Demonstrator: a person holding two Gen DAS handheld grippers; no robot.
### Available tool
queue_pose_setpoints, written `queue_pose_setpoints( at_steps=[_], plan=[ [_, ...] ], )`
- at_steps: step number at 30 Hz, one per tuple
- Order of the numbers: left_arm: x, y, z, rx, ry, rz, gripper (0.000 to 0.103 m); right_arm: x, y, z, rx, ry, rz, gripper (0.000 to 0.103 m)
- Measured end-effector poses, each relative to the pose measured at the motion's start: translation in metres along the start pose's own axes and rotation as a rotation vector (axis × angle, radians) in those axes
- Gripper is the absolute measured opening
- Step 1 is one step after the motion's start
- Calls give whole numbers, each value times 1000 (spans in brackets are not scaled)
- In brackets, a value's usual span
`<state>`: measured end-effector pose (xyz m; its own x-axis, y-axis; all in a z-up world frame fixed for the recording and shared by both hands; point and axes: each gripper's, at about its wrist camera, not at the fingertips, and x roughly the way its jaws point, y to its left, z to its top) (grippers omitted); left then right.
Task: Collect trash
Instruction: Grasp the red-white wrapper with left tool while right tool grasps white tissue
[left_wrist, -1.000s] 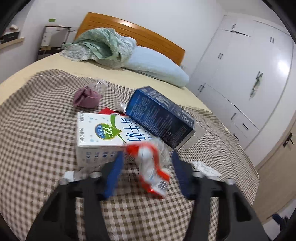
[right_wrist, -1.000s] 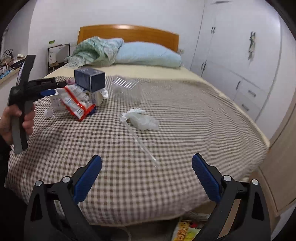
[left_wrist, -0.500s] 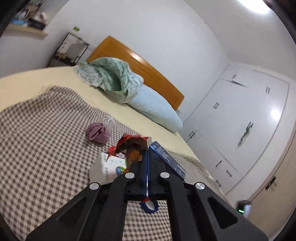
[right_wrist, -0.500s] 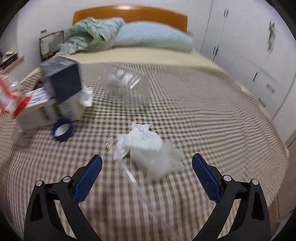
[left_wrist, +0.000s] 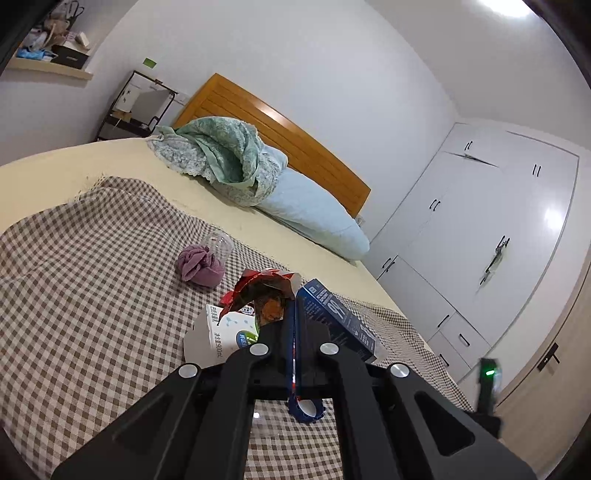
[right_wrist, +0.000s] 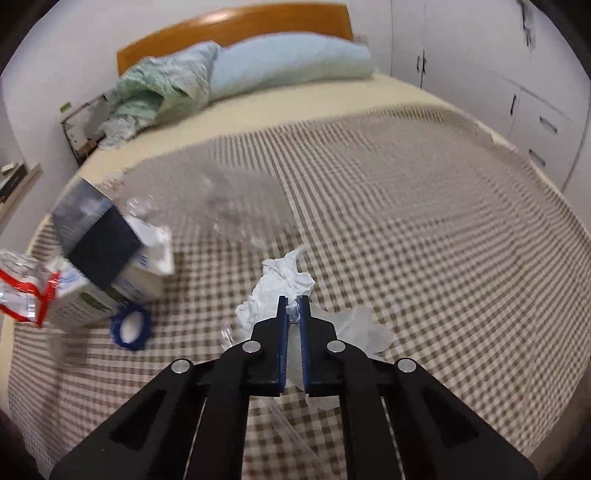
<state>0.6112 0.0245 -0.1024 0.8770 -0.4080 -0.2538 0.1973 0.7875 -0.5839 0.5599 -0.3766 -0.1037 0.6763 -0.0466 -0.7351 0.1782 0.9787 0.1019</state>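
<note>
Left tool (left_wrist: 294, 325): jaws pressed together on the red-and-white snack wrapper (left_wrist: 264, 290), held clear of the bed. Right tool (right_wrist: 293, 314): jaws have just been closing and now pinch the crumpled white tissue (right_wrist: 275, 286), which sits mid-blanket with clear film around it.

Progress, judged: two pieces gripped, none deposited; no bin visible in either view. Left on the blanket: milk carton (left_wrist: 221, 332), dark blue box (left_wrist: 336, 314) leaning on the carton, blue ring (right_wrist: 131, 328) just beside the carton, a clear plastic container (right_wrist: 236, 206) (blurred), a small clear cup (left_wrist: 219, 243) touching a mauve cloth bundle (left_wrist: 201, 266).

Surface: brown checked blanket (right_wrist: 424, 221) over a cream sheet. Room: wooden headboard (left_wrist: 280, 129), pale blue pillow (left_wrist: 314, 214), green quilt (left_wrist: 225, 158), white wardrobe (left_wrist: 480, 236).
</note>
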Motion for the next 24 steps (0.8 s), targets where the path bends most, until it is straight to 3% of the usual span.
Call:
queue_pose_setpoints(
  at_steps=[3, 7, 11, 14, 15, 18, 19, 22, 24],
  plan=[
    [-2, -1, 1, 9, -3, 10, 0, -31, 6, 6, -3, -56, 40, 4],
    [-19, -9, 6, 33, -30, 25, 0, -78, 43, -12, -106, -111, 197, 4],
    [-43, -10, 10, 56, -66, 55, 0, -55, 110, -82, -248, 33, 339, 4],
    [-71, 0, 9, -38, -62, 63, 0, -28, 128, -126, -282, 123, 354, 7],
    [-79, 1, 5, -48, -56, 67, 0, -28, 130, -135, -294, 132, 358, 16],
    [-111, 5, -18, -29, -20, 131, 0, -57, 124, -152, -363, 2, 295, 85],
    [-121, 8, -27, -39, -1, 147, 0, -67, 119, -156, -383, -44, 270, 85],
    [-139, 17, -49, -97, 48, 152, 0, -67, 110, -163, -458, -73, 184, 85],
    [-144, 14, -57, -96, 82, 155, 0, -63, 103, -163, -499, -82, 172, 85]
  ],
)
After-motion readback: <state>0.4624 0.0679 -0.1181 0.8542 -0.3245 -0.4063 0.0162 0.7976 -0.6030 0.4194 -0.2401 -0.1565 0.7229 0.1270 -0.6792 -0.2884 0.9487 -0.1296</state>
